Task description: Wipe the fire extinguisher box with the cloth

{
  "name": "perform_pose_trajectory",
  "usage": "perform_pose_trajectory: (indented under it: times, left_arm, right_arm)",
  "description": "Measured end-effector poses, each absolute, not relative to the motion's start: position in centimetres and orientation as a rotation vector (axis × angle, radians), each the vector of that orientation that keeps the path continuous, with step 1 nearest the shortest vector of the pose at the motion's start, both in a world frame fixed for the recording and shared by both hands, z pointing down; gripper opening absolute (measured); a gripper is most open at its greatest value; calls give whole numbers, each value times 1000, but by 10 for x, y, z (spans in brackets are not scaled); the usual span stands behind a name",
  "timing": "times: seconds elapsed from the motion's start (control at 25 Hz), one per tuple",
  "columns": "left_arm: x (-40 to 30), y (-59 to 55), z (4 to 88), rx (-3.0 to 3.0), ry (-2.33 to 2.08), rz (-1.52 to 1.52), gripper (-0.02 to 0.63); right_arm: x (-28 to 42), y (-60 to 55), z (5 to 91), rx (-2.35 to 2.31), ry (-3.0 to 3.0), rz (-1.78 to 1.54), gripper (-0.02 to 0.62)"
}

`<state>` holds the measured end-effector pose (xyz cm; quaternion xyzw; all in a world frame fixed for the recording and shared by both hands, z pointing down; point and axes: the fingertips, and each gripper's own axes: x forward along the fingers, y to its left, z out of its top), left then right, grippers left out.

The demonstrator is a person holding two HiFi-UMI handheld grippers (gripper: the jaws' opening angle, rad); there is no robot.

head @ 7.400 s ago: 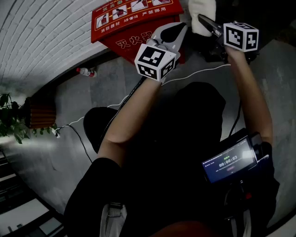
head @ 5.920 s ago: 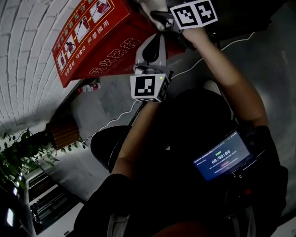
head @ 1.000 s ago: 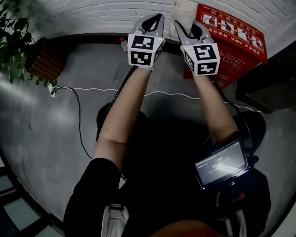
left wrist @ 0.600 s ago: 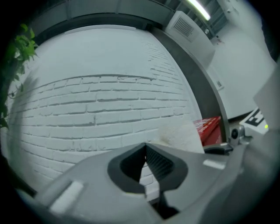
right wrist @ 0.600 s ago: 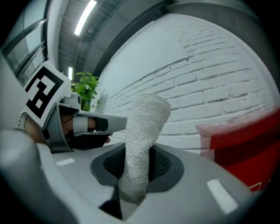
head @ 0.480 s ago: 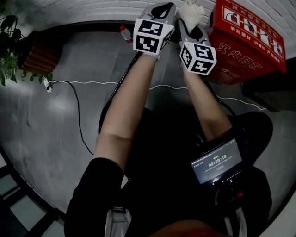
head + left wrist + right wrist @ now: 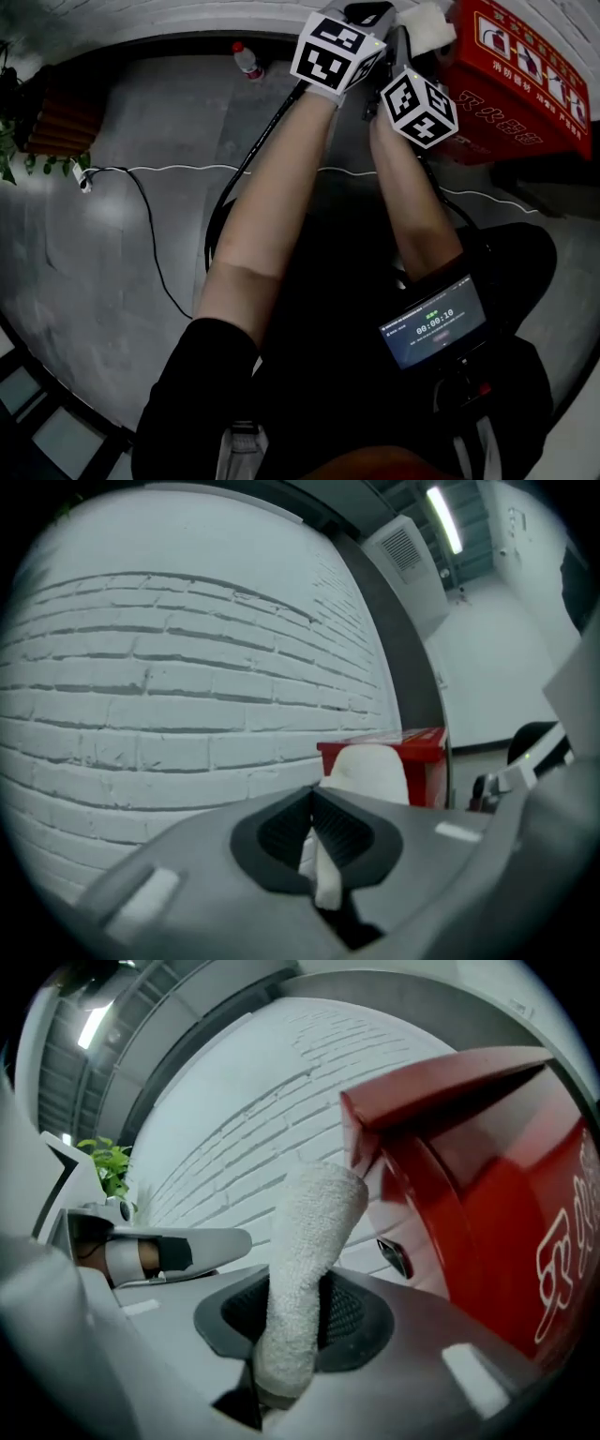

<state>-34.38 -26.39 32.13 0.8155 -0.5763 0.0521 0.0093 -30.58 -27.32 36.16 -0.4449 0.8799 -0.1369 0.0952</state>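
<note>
Both arms have swung right lately. Left gripper (image 7: pixel 314 836) is pinched on some white scrap (image 7: pixel 319 874), idle. Right gripper (image 7: pixel 295 1321) clamps the rolled cloth (image 7: pixel 305 1260), its tip just beside the red fire extinguisher box (image 7: pixel 487 1194) at 3 o'clock. Looks like the approach; next it needs pressing on and dragging.

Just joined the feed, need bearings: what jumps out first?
The red fire extinguisher box at upper right, by the white brick wall. Next, the white cloth standing up between the right gripper's fingers, just beside the box; the left gripper is shut on a white scrap.
</note>
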Motion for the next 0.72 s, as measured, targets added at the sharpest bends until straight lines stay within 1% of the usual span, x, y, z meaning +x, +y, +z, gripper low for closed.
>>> perform_pose_trajectory:
  times: [0.12, 0.32, 0.56, 0.72]
  left_arm:
    - [-336, -271, 326, 2586, -1749, 168, 0]
    - [-331, -277, 337, 2635, -1727, 262, 0]
    - [-337, -272, 337, 2621, -1684, 205, 0]
    - [-330, -273, 341, 2624, -1673, 224, 0]
  right_arm:
    - [-296, -283, 370, -1373, 2500, -532, 103]
    - [-284, -293, 384, -1388, 2312, -739, 100]
    - [-265, -302, 399, -1370, 2038, -967, 100]
    - [-254, -309, 408, -1383, 1945, -1030, 100]
